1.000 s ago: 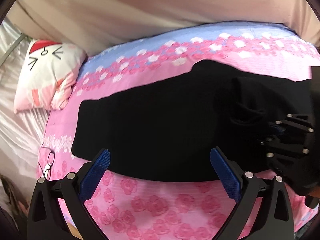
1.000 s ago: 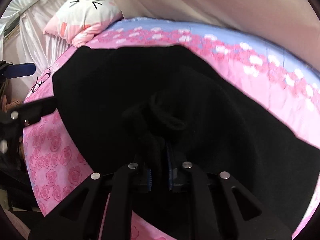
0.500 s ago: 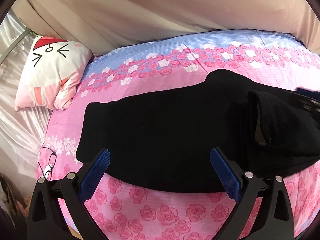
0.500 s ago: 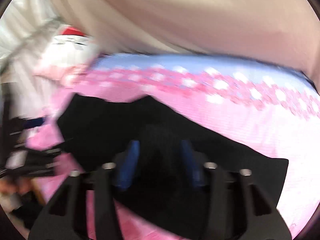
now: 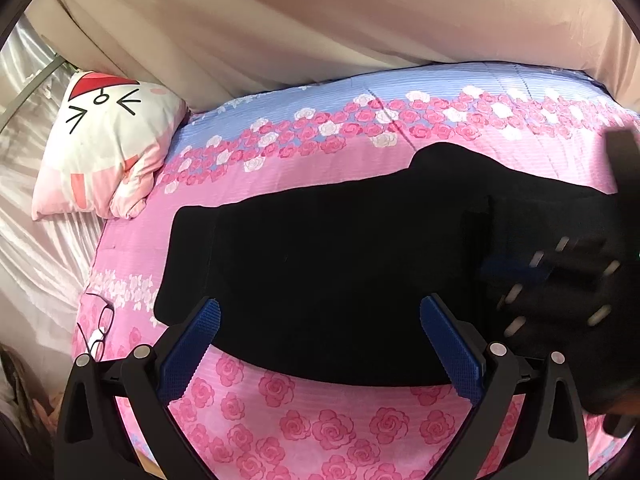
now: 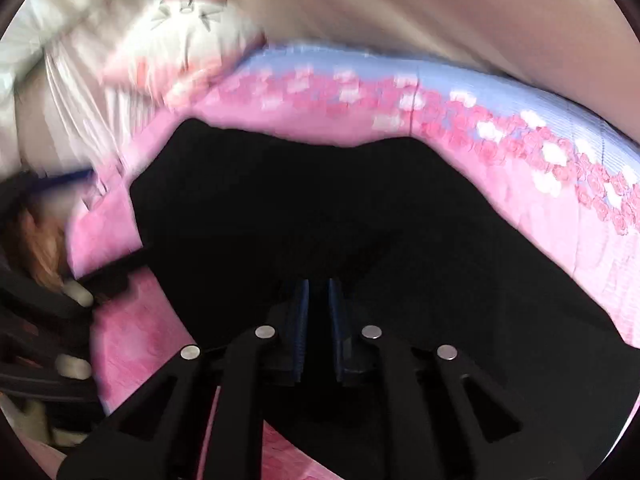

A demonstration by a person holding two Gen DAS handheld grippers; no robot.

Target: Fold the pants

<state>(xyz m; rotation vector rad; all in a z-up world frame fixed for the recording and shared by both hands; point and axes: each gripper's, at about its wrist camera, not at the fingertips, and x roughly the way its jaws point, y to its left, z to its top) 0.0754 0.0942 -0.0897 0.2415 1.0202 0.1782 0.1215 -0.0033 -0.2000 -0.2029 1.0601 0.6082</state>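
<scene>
Pants [image 5: 328,264] lie flat across the pink rose sheet [image 5: 328,424], legs toward the pillow [image 5: 108,148]. Left gripper [image 5: 320,332] spread wide over the near hem, nothing between the pads. Right gripper [image 6: 319,320] closing, pads nearly together; black cloth sits at them, but whether it's pinched I can't tell — frame blurred. Glasses [image 5: 98,326] at sheet's left edge.
</scene>
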